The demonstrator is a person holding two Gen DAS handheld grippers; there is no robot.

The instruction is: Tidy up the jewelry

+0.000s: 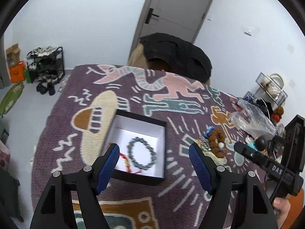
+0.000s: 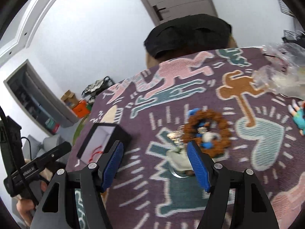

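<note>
A black box with a white inside (image 1: 140, 131) lies open on the patterned purple cloth (image 1: 80, 99). In it lie a grey bead bracelet (image 1: 142, 153) and a red cord bracelet (image 1: 126, 162). My left gripper (image 1: 153, 152) hangs open just above the box's near side, nothing between its blue pads. Right of the box sits a heap of jewelry: a brown bead bracelet (image 2: 207, 131) around a small blue and white charm (image 2: 206, 138), a silvery piece (image 2: 174, 134) and a pale piece (image 2: 179, 161). My right gripper (image 2: 154, 150) stands open and empty over the cloth, its right pad by the heap. The box (image 2: 103, 141) is to its left.
Crumpled clear plastic bags (image 1: 251, 118) and small figurines (image 1: 255, 142) crowd the cloth's right side. A dark garment on a chair back (image 1: 177, 55) rises behind the far edge. A shoe rack (image 1: 45, 64) and boxes stand on the floor at left, and a wire basket (image 1: 272, 87) at right.
</note>
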